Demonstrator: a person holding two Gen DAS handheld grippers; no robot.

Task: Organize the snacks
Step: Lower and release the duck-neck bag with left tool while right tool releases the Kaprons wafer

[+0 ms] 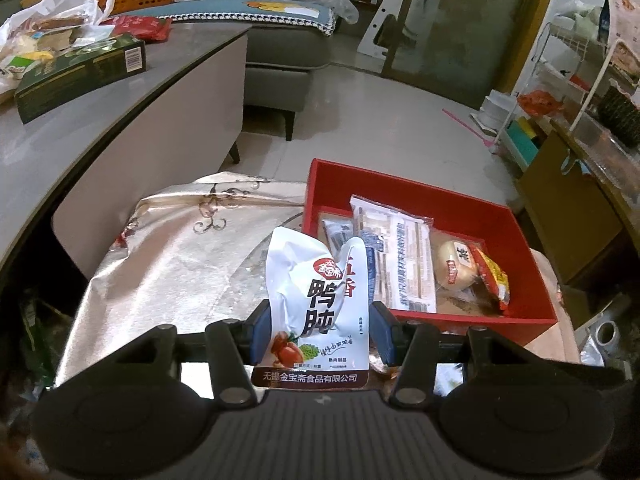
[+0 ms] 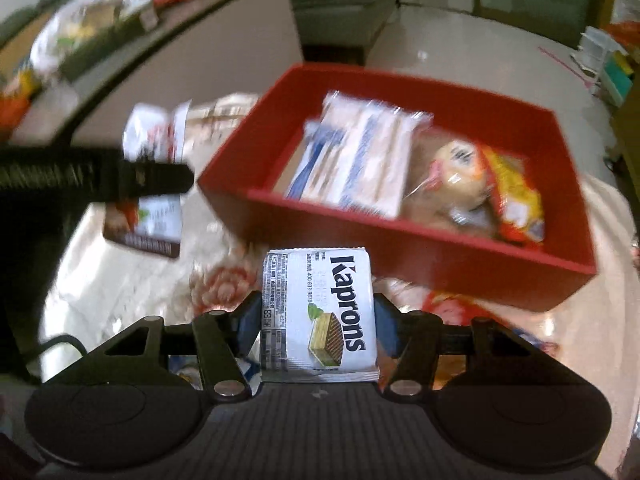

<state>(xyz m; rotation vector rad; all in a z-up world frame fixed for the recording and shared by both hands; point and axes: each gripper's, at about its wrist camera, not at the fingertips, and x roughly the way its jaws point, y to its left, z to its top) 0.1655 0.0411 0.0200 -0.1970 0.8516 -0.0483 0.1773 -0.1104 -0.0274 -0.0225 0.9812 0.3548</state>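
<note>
A: What is the left tool [image 1: 318, 330] doing?

B: It is gripping a white duck-gizzard pouch [image 1: 316, 304] between its blue pads [image 1: 261, 334], which are pressing on the pouch's lower half. The pouch is standing upright out of the jaws, its crumpled top reaching toward the near left corner of the red box [image 1: 472, 208].

A: And the right tool [image 2: 318, 320]?

B: It is clamping a white Kaprons wafer pack [image 2: 318, 312] from both sides, with the pack lying lengthwise between the fingers and sticking out past the tips. The near wall of the box is sitting just beyond the pack's far edge, a little to the right.

A: What is lying inside the box?

B: A long clear cracker pack [image 1: 394, 252] is leaning at the middle, a round wrapped bun [image 1: 456, 266] is sitting to its right, and a red-and-yellow packet [image 1: 494, 278] is resting against the bun.

A: What is carrying all this?

B: A table under a pale patterned cloth [image 1: 180, 248], with the box sitting on its far right part. From the right wrist view the left tool is showing at the left, holding its pouch above the cloth.
</note>
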